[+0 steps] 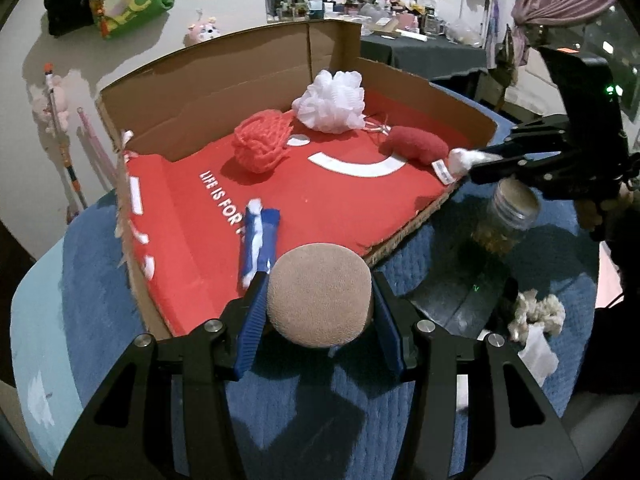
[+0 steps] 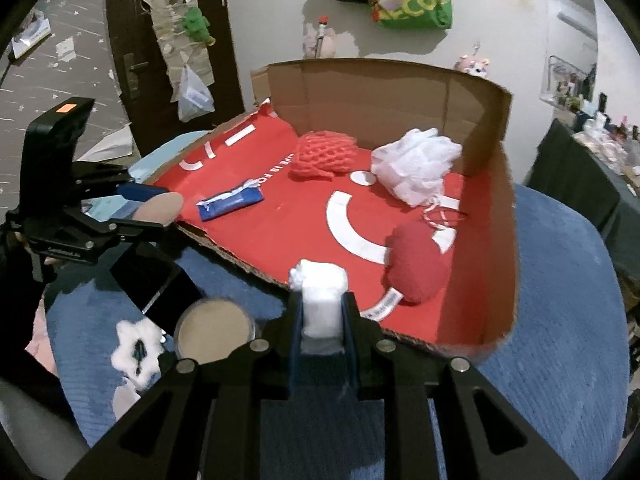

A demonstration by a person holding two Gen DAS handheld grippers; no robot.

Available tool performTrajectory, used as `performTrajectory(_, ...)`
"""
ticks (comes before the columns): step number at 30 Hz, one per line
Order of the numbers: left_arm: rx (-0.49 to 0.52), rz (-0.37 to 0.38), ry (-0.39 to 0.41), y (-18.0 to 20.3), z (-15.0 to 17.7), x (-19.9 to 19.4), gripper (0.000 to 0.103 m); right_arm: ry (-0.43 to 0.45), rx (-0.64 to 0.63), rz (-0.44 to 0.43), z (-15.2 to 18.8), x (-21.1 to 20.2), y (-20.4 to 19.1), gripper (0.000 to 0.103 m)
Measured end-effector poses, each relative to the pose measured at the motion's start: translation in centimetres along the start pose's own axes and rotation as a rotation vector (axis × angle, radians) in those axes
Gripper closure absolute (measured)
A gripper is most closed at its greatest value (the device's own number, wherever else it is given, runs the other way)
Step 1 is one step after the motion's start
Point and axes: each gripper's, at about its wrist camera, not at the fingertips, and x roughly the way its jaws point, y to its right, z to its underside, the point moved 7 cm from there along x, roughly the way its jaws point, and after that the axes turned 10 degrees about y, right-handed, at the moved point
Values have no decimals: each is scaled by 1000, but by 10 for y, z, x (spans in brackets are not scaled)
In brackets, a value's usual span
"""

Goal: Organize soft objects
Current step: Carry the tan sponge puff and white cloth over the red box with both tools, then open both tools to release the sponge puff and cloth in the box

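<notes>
My left gripper [image 1: 320, 300] is shut on a tan round sponge [image 1: 320, 296], held over the near edge of the open cardboard box [image 1: 200, 88]. My right gripper [image 2: 322, 300] is shut on a white cotton wad [image 2: 322, 304] at the box's near rim; that gripper [image 1: 464, 162] also shows at the right in the left wrist view. On the box's red lining lie a white mesh pouf [image 1: 332, 100], a coral knitted ball [image 1: 262, 144], a dark red plush [image 1: 416, 146] with a tag, and a blue and white cloth roll [image 1: 258, 240]. The left gripper [image 2: 160, 208] appears at the left in the right wrist view.
The box sits on a blue quilted surface [image 1: 312, 408]. A clear jar with a tan lid [image 2: 214, 330] and a black flat object [image 2: 154, 286] stand beside the box, with a white fluffy piece [image 2: 134, 354] nearby. A cluttered dark table [image 1: 420, 50] stands behind.
</notes>
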Motion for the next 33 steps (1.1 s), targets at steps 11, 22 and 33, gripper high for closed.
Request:
performTrajectory(11, 45, 76, -29, 10, -26, 34, 55, -35, -4, -34, -23, 28, 8, 83)
performTrajectory(22, 42, 121, -123, 18, -36, 78, 54, -164, -38, -12, -23, 74, 21, 83)
performTrajectory(33, 31, 96, -165, 13, -30, 96, 53, -214, -75, 5, -17, 91, 23, 80)
